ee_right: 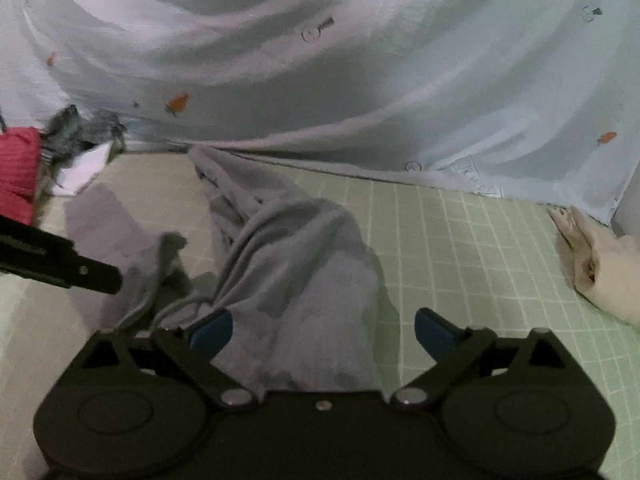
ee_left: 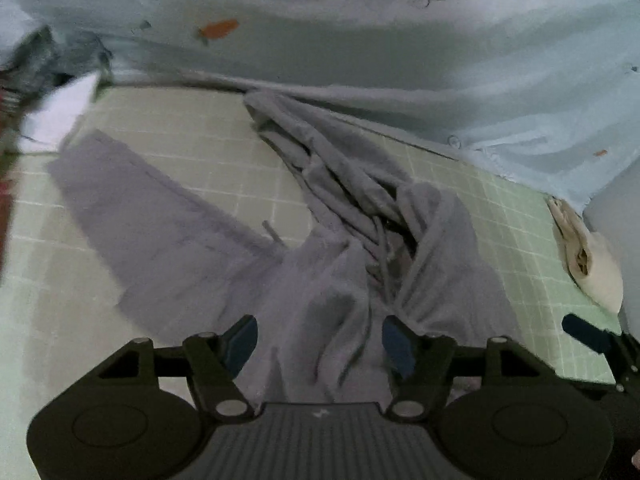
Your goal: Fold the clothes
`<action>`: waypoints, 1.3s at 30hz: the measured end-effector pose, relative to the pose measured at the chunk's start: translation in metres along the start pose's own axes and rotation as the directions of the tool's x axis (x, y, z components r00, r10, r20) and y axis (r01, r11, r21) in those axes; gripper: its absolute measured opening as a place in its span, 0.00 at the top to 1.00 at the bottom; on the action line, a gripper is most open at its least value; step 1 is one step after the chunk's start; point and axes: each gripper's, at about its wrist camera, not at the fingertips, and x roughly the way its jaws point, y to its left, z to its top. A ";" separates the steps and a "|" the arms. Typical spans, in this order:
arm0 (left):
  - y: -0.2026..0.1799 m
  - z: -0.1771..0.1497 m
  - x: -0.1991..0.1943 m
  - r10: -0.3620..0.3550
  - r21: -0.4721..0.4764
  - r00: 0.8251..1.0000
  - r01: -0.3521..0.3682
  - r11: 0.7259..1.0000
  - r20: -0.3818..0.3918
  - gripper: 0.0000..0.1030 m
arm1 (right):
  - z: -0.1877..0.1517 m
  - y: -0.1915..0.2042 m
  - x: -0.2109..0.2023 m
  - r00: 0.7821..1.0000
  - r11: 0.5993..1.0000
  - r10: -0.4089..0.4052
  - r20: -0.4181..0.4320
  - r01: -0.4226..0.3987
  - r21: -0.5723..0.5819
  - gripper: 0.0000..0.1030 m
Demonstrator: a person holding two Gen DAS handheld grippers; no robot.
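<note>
While both claws hang low over the near end of the garment, the grey sweatpants (ee_left: 320, 240) stretch away from them along the green gridded mat (ee_left: 192, 128), their long axis running from the waistband at the claws toward the far edge where the pale carrot-print sheet (ee_left: 360, 40) hangs. The left claw (ee_left: 318, 340) has its blue-padded fingers (ee_left: 244, 336) spread wide, with bunched waistband fabric and a drawstring (ee_left: 382, 248) lying between them but not pinched. The right claw (ee_right: 324, 330) is likewise spread apart, straddling the grey cloth just ahead of it; whether its pads touch the fabric I cannot tell. In the right wrist view the left claw's finger shows as a dark bar at the left, so the two sit near each other, side by side at the waist.

The sweatpants look soft and fleecy, badly rumpled: one leg lies fairly flat, angling off to the far left, while the other is twisted into ropy folds heading to the mat's far edge. Both claws seem equally near the waistband, the left over the drawstring side, the right over the other. I judge that the next move calls for closing on the waist corners and pulling to flatten the legs. A cream cloth (ee_right: 600, 264) lies well apart at the right, and a red item (ee_right: 18, 168) at the far left
</note>
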 end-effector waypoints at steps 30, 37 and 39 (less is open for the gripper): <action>0.157 -0.023 -0.039 0.136 -0.404 0.987 -0.092 0.910 0.082 0.71 | 0.033 0.151 0.119 0.958 0.952 0.198 -0.206 -0.238 -0.192 0.23; 0.130 -0.011 -0.006 -0.025 -0.363 0.998 0.041 0.931 0.049 0.45 | 0.025 0.143 0.122 0.935 0.943 0.258 -0.243 -0.298 -0.146 0.81; 0.125 -0.013 0.005 -0.020 -0.369 1.000 0.023 0.929 0.014 0.59 | 0.025 0.138 0.114 0.937 0.941 0.281 -0.207 -0.311 -0.135 0.92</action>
